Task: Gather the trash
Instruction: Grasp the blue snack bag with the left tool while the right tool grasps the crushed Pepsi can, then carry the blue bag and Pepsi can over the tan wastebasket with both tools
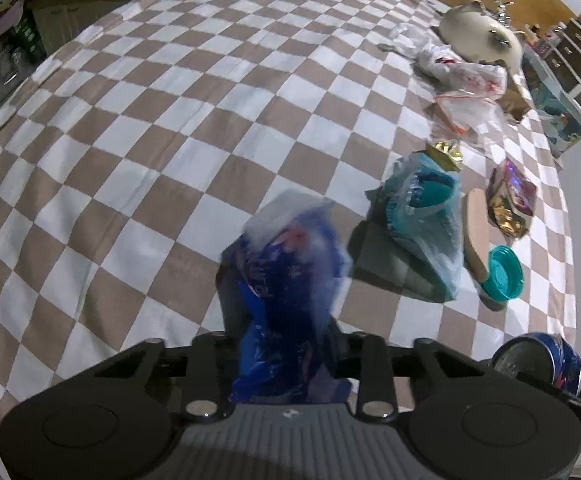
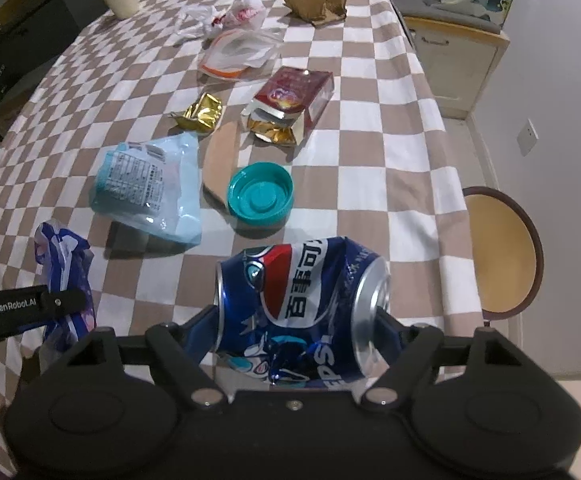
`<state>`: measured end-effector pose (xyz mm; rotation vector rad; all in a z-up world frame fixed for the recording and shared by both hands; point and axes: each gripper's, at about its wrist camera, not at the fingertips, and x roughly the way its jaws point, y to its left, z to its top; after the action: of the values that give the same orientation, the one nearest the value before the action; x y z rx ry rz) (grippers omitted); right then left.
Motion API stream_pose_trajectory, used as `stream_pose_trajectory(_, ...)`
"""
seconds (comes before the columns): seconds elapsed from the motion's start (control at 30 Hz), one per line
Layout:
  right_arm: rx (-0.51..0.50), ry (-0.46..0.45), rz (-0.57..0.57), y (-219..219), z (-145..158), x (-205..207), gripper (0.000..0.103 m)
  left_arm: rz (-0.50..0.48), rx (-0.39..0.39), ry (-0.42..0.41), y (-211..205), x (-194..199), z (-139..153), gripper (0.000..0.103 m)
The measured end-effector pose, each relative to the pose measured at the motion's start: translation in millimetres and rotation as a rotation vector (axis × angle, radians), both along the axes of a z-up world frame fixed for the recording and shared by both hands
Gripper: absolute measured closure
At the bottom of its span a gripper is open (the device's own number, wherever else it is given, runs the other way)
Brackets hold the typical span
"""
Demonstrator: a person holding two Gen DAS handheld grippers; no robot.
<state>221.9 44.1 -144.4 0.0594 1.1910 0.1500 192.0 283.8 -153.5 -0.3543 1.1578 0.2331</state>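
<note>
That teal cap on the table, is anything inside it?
The teal cap lies open side up on the checkered cloth; inside shows only its own raised centre ring, no contents. Whatever lies beneath it is hidden.

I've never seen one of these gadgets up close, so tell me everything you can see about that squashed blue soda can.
The blue Pepsi can looks like thin aluminium, printed with the red, white and blue logo and Chinese characters. It is crushed and dented, lying sideways, its silver ends left and right. The right gripper is clamped on those ends, holding it above the checkered tablecloth. Nothing else touches it.
</note>
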Motion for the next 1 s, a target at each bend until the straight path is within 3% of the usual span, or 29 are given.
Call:
stream_pose_trajectory(0.53,-0.005,-0.149,0.03,-23,37,-22,0.023,-0.084,0.087,-0.154,-31,-24,49,0.079)
stream_pose_trajectory(1.0,0.007,-0.227,0.028,-98,59,-15,0.023,-0.164,0.201,-0.249,-125,-20,85,0.078)
